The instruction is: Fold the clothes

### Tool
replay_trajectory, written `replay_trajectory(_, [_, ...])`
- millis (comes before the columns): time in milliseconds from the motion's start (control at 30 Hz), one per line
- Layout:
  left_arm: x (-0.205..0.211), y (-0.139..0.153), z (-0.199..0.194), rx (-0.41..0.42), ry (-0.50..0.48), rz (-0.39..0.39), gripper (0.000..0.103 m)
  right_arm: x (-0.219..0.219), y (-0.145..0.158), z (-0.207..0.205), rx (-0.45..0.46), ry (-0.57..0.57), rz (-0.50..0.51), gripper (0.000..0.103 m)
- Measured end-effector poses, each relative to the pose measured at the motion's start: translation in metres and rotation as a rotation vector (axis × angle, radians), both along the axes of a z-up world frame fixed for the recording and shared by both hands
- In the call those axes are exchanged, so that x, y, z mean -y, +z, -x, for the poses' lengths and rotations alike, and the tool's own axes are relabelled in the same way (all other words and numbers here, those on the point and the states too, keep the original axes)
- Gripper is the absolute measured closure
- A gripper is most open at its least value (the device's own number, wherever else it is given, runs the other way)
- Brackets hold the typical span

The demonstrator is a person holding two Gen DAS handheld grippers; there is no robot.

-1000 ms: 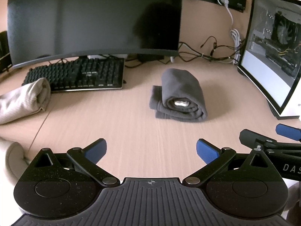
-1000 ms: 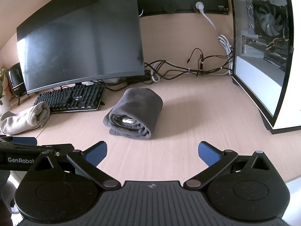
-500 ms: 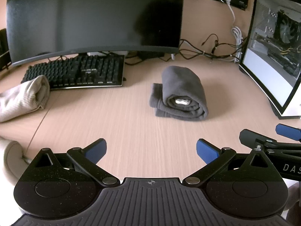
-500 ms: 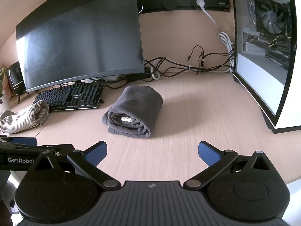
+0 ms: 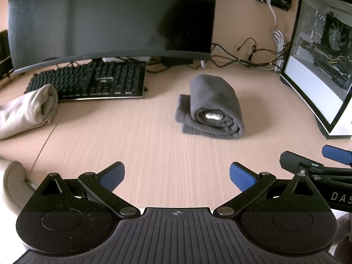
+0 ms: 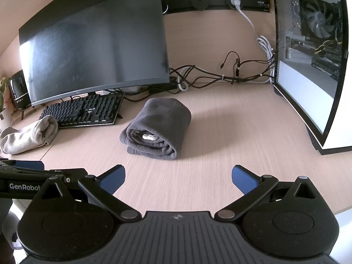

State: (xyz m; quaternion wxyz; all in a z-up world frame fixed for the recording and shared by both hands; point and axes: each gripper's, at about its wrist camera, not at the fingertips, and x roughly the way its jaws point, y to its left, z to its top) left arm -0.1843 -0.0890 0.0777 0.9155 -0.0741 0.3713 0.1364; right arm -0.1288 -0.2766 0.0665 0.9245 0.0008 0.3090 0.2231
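Observation:
A dark grey garment (image 5: pixel 211 110) (image 6: pixel 157 128) lies rolled and folded in the middle of the wooden desk, a white label showing at its near end. A beige ribbed garment (image 5: pixel 26 112) (image 6: pixel 28 135) lies rolled at the left, in front of the keyboard. My left gripper (image 5: pixel 176 176) hangs open over the near desk edge, well short of the grey roll, nothing between its blue pads. My right gripper (image 6: pixel 178 177) is open too, level with the left one and empty. Each gripper's side shows at the edge of the other's view.
A curved black monitor (image 5: pixel 110 17) and a black keyboard (image 5: pixel 92 81) stand at the back left. A glass-sided computer case (image 5: pixel 325 61) stands at the right. Cables (image 6: pixel 220 77) run along the back wall. Bare desk (image 5: pixel 154 154) lies between the grippers and the grey roll.
Both views shifted slightly; the grey roll sits a little lower and farther from the grippers' tips. Both grippers stay open and empty. The garments have not moved.

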Motion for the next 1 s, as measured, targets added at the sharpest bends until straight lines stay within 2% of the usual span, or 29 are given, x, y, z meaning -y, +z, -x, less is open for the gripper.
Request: replay_trajectory(1000, [-0.007, 0.001, 0.004, 0.0, 0.008, 0.004, 0.0, -0.011, 0.001, 0.004, 0.005, 0.008, 0.012, 0.0])
